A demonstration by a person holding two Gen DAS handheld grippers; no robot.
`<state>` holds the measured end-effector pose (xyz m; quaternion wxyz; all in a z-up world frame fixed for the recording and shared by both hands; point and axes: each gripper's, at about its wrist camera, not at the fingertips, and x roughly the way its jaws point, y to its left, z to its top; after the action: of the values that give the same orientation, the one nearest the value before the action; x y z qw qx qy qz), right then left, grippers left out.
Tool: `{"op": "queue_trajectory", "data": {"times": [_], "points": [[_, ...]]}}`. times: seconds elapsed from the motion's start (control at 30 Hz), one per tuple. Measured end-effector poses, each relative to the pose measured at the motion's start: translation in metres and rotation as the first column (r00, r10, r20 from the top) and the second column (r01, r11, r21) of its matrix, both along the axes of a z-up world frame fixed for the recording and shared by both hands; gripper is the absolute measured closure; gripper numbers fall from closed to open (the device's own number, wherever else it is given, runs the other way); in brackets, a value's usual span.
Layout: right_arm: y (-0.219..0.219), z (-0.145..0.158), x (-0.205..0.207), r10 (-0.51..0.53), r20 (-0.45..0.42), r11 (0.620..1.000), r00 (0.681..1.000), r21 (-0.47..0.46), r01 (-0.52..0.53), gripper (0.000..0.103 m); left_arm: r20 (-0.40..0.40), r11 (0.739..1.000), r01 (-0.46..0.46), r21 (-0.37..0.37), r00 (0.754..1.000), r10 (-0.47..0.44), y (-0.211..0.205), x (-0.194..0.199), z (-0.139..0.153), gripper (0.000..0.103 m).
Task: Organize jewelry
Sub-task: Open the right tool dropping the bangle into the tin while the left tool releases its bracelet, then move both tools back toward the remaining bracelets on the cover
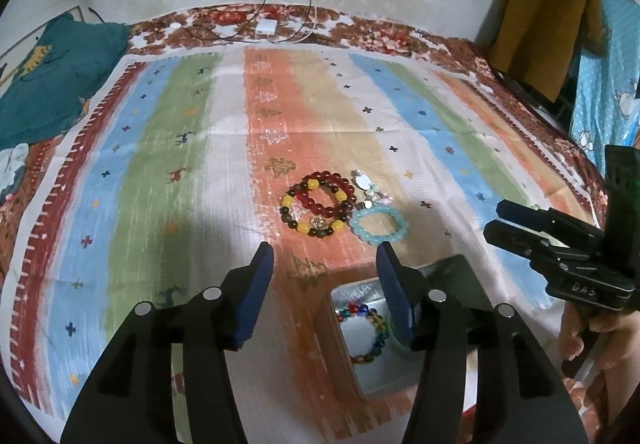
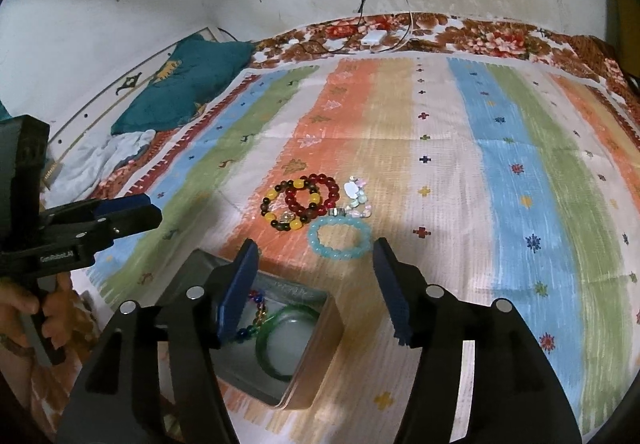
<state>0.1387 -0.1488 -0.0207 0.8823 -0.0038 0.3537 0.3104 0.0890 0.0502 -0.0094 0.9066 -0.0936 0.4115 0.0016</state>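
Note:
On the striped cloth lie a red bead bracelet (image 1: 330, 192) (image 2: 313, 195), a yellow-and-dark bead bracelet (image 1: 310, 222) (image 2: 282, 209), a light blue bead bracelet (image 1: 378, 226) (image 2: 339, 236) and a small pile of pale stones (image 1: 366, 189) (image 2: 357, 196). An open metal tin (image 1: 362, 372) (image 2: 316, 356) holds a multicoloured bead bracelet (image 1: 370, 332) (image 2: 256, 310) and a green bangle (image 2: 280, 340). My left gripper (image 1: 326, 256) (image 2: 150, 207) is open and empty, just before the bracelets. My right gripper (image 2: 314, 250) (image 1: 496, 222) is open and empty, near the blue bracelet.
The striped cloth (image 1: 200, 147) covers a floral bedspread (image 2: 492, 35). A teal pillow (image 1: 52, 83) lies at the far left. A white charger with cables (image 1: 266, 27) sits by the wall. Clothes hang at the right (image 1: 548, 15).

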Motion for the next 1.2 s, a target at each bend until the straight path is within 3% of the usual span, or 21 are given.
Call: {"op": "queue_trajectory", "data": {"times": [0.27,1.2], "points": [[0.006,-0.005,0.019,0.001,-0.031,1.000,1.000,-0.028,-0.002,0.035,-0.058,1.000,-0.003,0.014,0.998,0.004,0.009,0.024,-0.013,0.042],[0.019,-0.025,0.082,-0.041,-0.142,0.996,0.989,-0.083,0.029,0.032,-0.171,0.999,-0.016,-0.037,0.985,0.010,0.035,0.090,-0.046,0.038]]}}
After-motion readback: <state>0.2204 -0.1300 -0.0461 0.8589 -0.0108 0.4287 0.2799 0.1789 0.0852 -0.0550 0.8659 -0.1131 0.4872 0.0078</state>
